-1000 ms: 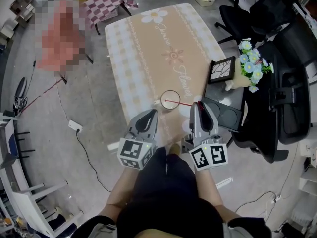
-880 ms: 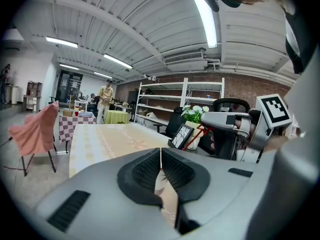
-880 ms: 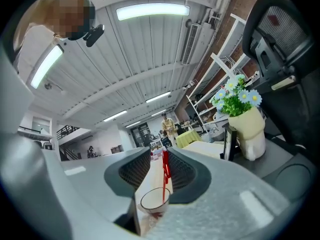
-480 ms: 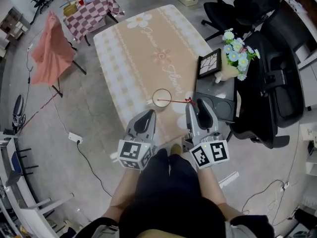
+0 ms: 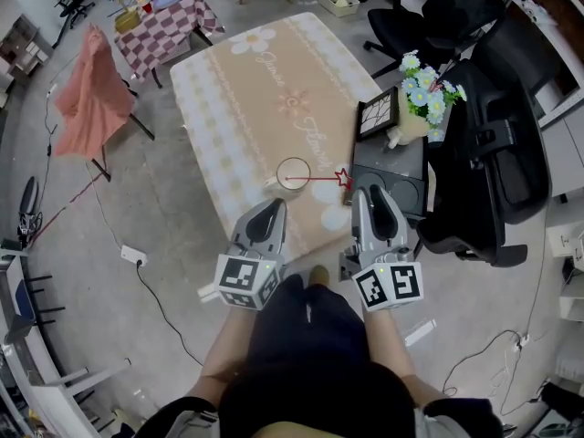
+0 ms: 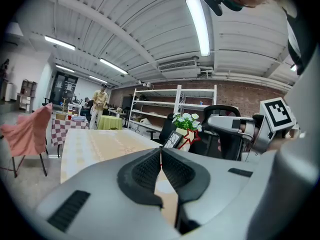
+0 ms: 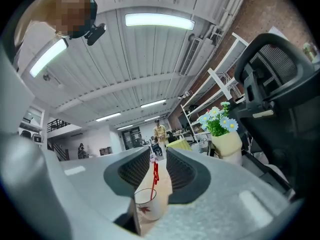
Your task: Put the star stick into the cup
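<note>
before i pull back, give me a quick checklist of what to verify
1. Star stick in cup: ok, lower end inside, star leaning out over the rim.
2. Cup upright on table: ok.
3. Right gripper off the stick: ok, jaws apart, just been closing a little; stick in line between them, pads not pressing on it.
4. Left gripper empty: ok, jaws together.
5. Stick settled in cup: cannot tell.

One cup (image 5: 293,173), one star stick (image 5: 343,179), one frame (image 5: 376,117), one vase (image 5: 403,132)
</note>
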